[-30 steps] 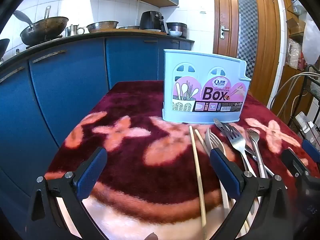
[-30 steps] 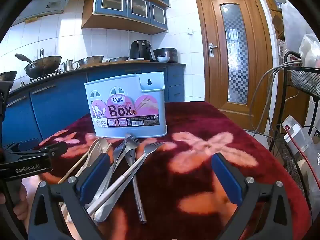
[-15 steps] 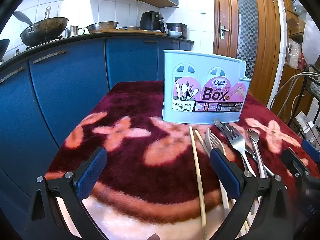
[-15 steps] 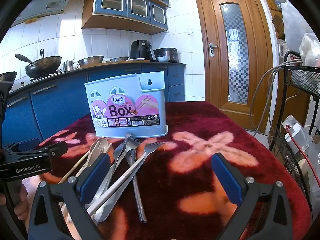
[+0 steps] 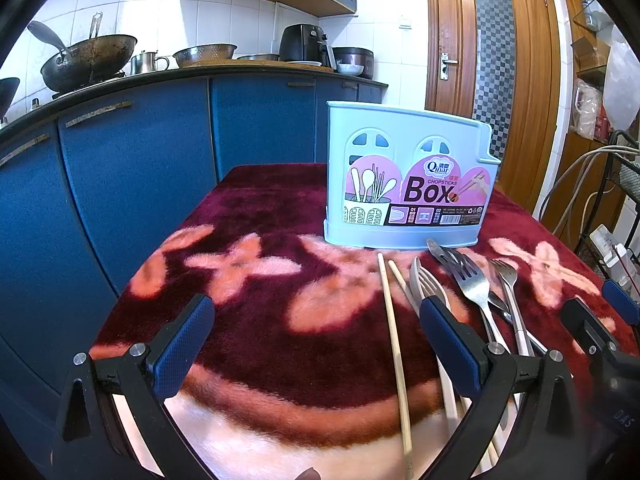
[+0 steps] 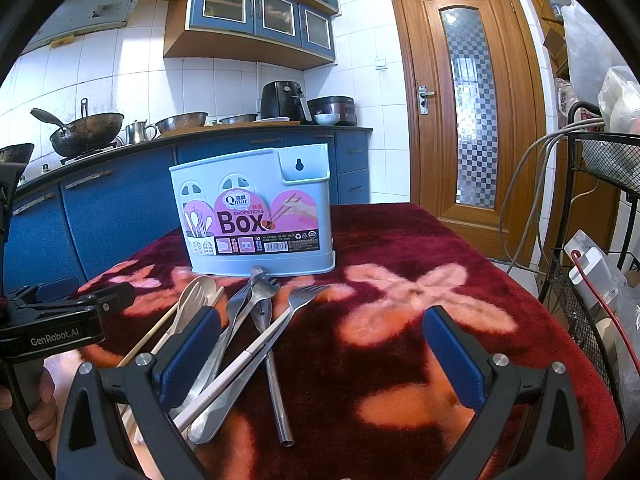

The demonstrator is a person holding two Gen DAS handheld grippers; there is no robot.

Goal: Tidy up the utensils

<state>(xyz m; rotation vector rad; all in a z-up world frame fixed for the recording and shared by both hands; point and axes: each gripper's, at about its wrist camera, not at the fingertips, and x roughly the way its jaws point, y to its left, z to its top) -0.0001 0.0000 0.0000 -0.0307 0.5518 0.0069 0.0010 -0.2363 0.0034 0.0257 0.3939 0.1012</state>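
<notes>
— Steel and wood, all heaped together: the utensils (image 6: 256,320) lie crossed on the red blanket (image 6: 400,360) just before the blue box (image 6: 252,212), which stands toward the table's far edge.

— And your fingers?

— Both pairs spread wide, holding nothing. My left gripper (image 5: 316,344) hovers over bare blanket beside a chopstick (image 5: 394,344); my right gripper (image 6: 320,356) hangs by the forks (image 6: 296,304).

— How would you start?

— I'd judge the lone chopstick easiest: pinch mid-shaft, lift level, then tip it upright over the box. The crossed forks may drag neighbours.

— Anything unclear?

— The box's compartments are hidden behind its front wall, and the handle ends vanish under my fingers.
</notes>
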